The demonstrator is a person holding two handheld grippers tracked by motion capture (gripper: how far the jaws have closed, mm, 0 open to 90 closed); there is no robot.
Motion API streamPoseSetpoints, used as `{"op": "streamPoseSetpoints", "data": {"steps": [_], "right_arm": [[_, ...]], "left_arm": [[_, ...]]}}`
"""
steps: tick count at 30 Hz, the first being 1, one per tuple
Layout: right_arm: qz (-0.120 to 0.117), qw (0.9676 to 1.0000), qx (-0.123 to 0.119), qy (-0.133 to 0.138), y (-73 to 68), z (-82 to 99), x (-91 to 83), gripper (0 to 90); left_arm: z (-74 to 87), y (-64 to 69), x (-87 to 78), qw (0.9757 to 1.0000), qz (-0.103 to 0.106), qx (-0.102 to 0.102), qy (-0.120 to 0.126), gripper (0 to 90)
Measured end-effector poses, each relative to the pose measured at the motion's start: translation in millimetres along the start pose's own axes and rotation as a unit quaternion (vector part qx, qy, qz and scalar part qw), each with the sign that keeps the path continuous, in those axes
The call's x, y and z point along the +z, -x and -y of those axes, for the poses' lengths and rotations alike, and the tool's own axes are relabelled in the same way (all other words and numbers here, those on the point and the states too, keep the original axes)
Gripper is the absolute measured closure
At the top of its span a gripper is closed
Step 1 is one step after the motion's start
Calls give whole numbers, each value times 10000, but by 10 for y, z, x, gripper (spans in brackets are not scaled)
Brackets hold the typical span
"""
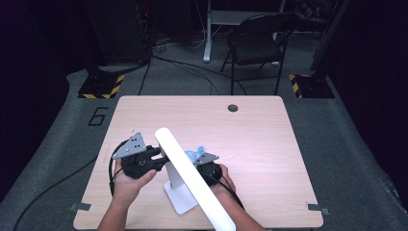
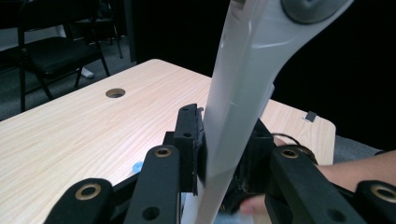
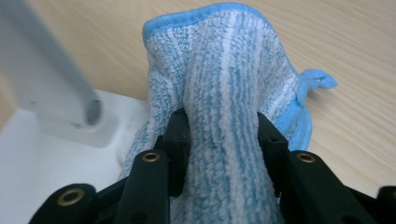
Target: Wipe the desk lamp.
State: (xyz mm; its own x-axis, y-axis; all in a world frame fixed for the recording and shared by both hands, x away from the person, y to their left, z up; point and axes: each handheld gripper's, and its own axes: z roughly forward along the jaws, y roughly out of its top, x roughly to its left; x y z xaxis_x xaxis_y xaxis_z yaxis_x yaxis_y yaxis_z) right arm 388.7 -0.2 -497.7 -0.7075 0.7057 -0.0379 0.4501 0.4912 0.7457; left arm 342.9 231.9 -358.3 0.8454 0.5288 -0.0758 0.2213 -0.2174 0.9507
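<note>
Lamp arm (image 1: 192, 175) slants over the table's near edge, left gripper (image 2: 219, 154) clamping its stem, right gripper (image 3: 223, 140) pinching cloth (image 3: 224, 79) beside base (image 1: 180, 197).

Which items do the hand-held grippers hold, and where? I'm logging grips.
Left hand-held gripper clamps the white lamp by its upright arm; right hand-held gripper pinches the blue cloth mid-fold.

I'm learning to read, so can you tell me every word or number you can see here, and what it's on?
"6" – a big dark number painted on the grey floor, left of the table.
No words or numbers can be read on the white lamp, the blue cloth or the grippers.
The yellow and black stripes on the stand feet are a warning pattern, not writing.
</note>
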Motion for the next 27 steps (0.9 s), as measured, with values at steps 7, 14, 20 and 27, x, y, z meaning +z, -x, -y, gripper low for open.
{"op": "streamPoseSetpoints", "data": {"steps": [7, 14, 20, 27], "right_arm": [[112, 9990, 423, -44, 248, 41, -40, 642], [326, 9990, 297, 13, 101, 37, -48, 649], [-78, 9999, -100, 2, -132, 14, -38, 655], [-358, 9992, -191, -7, -285, -10, -13, 663]], "left_arm": [[-2, -6, 9, 10000, -21, 39, -1, 730], [-1, 6, 19, 9999, -62, 97, -10, 735], [4, 2, 22, 9999, -64, 92, 11, 735], [7, -3, 12, 10000, -27, 70, 7, 733]]}}
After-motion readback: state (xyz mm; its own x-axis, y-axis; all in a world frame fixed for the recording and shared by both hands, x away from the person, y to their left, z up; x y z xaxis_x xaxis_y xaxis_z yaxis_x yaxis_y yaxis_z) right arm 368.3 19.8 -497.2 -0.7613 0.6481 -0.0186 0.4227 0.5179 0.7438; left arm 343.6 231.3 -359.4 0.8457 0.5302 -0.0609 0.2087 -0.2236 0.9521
